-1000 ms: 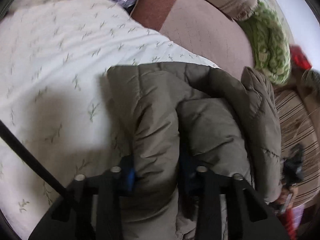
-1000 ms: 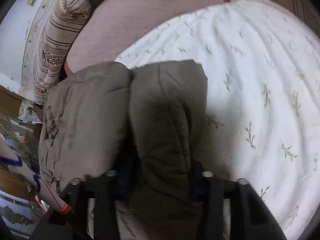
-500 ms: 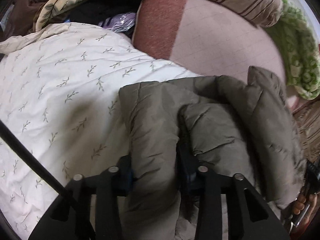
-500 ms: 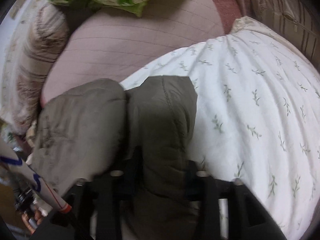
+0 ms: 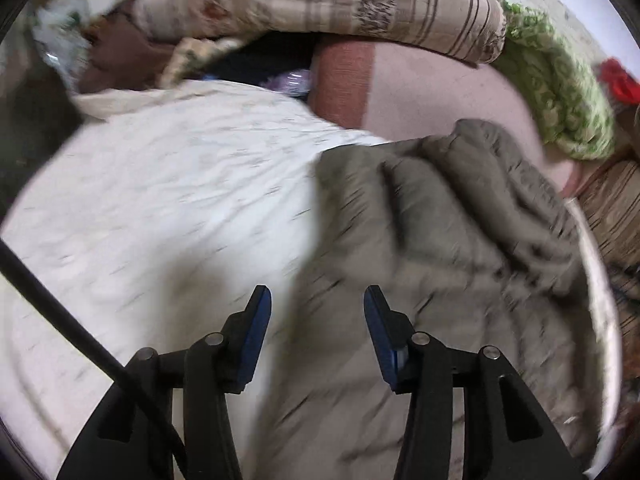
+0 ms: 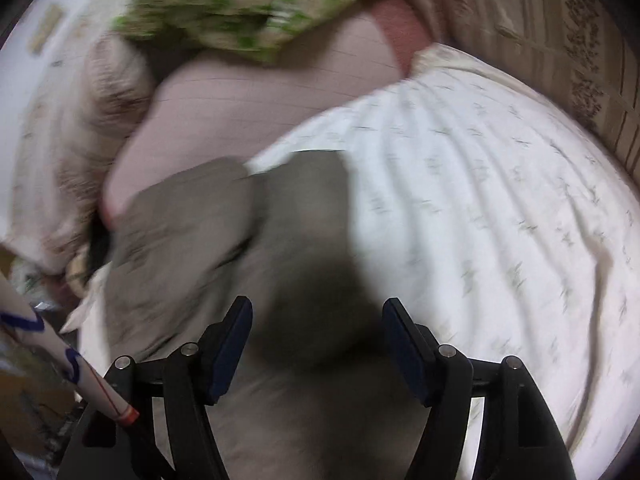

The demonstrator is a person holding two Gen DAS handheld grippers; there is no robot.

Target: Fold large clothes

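Jacket, olive, padded, bunched on white sheet.
Your left gripper and right gripper both gape wide above it, gripping nothing; jacket lies near the sheet's edge.

The left gripper and right gripper have black frames, silver screws and blue-faced fingers; a black cable trails off left.

One olive-grey quilted puffer jacket lies on one white leaf-print bedsheet. Two black two-finger grippers, left and right. One green patterned blanket.
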